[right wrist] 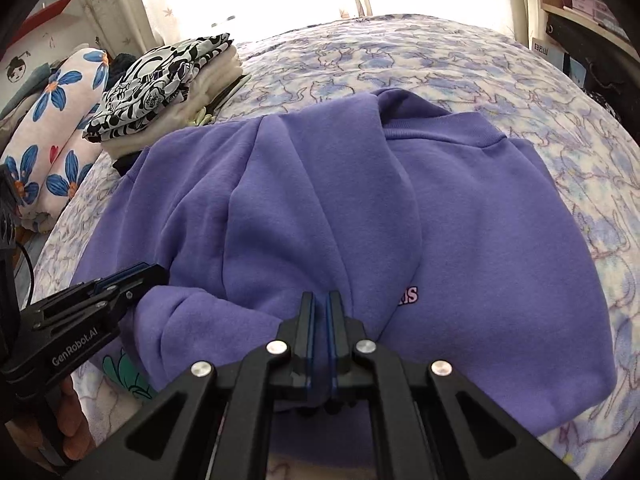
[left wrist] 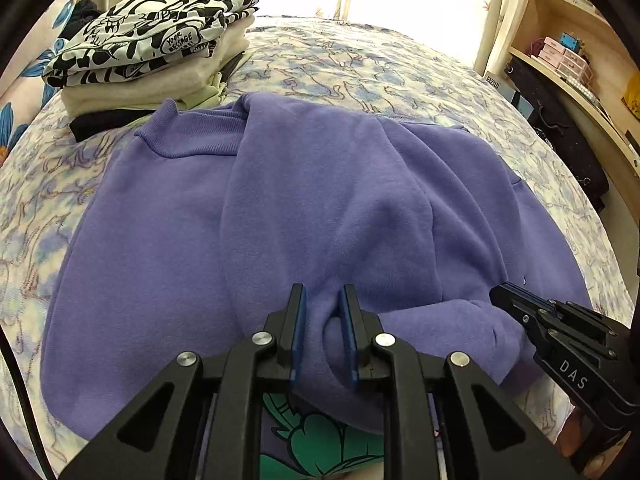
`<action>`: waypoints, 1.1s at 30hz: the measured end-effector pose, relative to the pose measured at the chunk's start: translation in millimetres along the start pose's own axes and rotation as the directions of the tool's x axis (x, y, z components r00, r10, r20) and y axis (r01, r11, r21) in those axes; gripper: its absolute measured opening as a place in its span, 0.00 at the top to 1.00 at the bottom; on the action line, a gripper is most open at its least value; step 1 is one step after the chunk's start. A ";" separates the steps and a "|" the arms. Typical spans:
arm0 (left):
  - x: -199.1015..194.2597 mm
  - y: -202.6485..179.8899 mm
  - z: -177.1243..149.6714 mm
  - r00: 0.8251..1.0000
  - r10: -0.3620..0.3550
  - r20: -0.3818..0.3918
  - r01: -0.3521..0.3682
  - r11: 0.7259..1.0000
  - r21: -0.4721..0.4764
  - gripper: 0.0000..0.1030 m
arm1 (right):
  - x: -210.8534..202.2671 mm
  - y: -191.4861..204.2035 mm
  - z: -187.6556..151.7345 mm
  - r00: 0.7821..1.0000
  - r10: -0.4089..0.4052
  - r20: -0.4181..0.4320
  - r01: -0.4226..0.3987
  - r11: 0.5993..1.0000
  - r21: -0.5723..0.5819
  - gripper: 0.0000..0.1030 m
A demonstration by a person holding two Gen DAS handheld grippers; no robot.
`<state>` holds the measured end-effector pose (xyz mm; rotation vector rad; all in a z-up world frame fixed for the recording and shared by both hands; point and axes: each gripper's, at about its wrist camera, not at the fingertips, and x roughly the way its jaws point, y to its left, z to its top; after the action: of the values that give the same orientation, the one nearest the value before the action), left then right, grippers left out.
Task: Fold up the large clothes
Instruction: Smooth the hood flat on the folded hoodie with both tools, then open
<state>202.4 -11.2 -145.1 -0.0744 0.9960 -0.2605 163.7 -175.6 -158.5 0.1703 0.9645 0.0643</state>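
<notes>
Left gripper [left wrist: 322, 300]: fingers a little apart with a bunched ridge of purple cloth pinched between them, at the near hem of the sweatshirt; I judge it clamped on the fabric
Right gripper [right wrist: 320, 304]: fingers nearly together on a thin fold of the same hem, just beside the left one; it reads as gripping the cloth
Purple sweatshirt [left wrist: 168, 220]: spread on the bed, collar at the far end; both sleeves lie folded inward over the body, crossing near the middle; a printed word and a green graphic show near the hem
Bed cover [left wrist: 360, 64]: blue-patterned, bare beyond the collar
Folded stack [left wrist: 152, 48]: finished garments piled at the far left corner, well apart from the grippers
Progress: sleeves look done; judging by the hold on the hem, carrying the bottom up toward the collar is what remains; then moving it to the stack
</notes>
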 end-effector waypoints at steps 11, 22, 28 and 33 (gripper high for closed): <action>-59.6 -11.6 -3.9 0.998 -0.003 0.059 0.003 1.000 -0.006 0.38 | -57.0 17.9 -3.6 0.996 0.019 0.091 -0.021 1.000 0.019 0.93; -111.5 -3.2 -36.8 0.997 0.060 0.053 -0.060 0.998 0.003 0.33 | -104.4 36.0 -33.4 0.994 0.011 0.106 -0.009 1.000 -0.021 0.93; -132.7 7.9 -54.1 0.997 0.064 0.046 -0.063 0.998 -0.024 0.32 | -112.4 46.4 -49.2 0.996 -0.001 0.086 0.005 0.999 -0.048 0.93; -140.9 17.9 -67.4 0.997 0.066 0.050 -0.064 0.997 -0.049 0.26 | -112.3 55.2 -59.0 0.998 0.019 0.061 -0.015 0.999 -0.052 0.93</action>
<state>76.6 45.2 -69.5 -0.0913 0.9513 -0.1747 52.5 -129.1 -90.6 0.1326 0.8992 0.0988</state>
